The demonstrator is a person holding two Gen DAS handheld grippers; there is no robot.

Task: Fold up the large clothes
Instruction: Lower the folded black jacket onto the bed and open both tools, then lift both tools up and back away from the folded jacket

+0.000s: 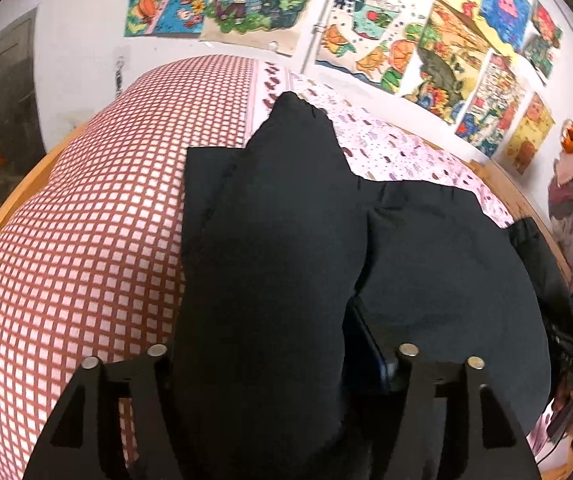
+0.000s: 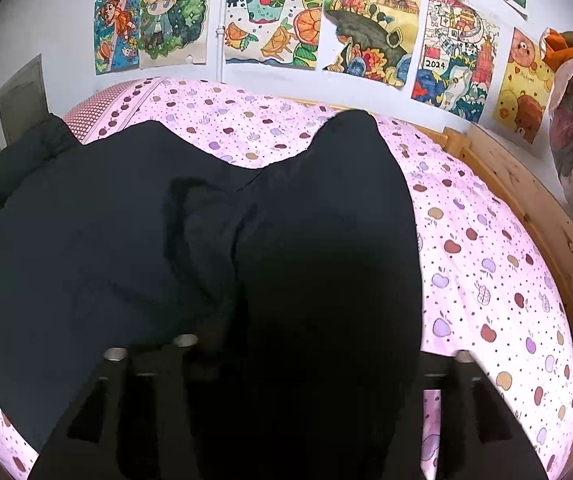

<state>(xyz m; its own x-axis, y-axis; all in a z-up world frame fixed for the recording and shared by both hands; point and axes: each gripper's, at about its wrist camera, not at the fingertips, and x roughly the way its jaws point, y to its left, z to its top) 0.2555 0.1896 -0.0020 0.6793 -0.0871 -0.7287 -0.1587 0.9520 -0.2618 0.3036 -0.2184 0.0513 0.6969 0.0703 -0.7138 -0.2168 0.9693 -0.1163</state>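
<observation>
Left gripper (image 1: 282,364): fingers (image 1: 154,392) spread wide, a thick roll of the black garment (image 1: 278,240) bulging up between them. Cloth fills the gap; whether the pads actually pinch it, cannot tell.

Right gripper (image 2: 306,360): fingers (image 2: 158,380) also far apart, a dark hump of the same garment heaped between them, running toward 12 o'clock. Grip hidden in black-on-black.

Garment lies across the bed, over the pink fruit-print sheet (image 2: 486,260), spreading toward 9 o'clock in the right view. In the left view the red check cover (image 1: 86,240) sits at 9 o'clock, a second dark bundle (image 1: 534,256) at 3 o'clock by the wooden bed frame (image 2: 526,200).

Risks, as I judge them: bulky padded cloth may slip from a shallow hold; uneven lift between hands could skew the fold; the far flap might drag the sheet or snag that bundle.
</observation>
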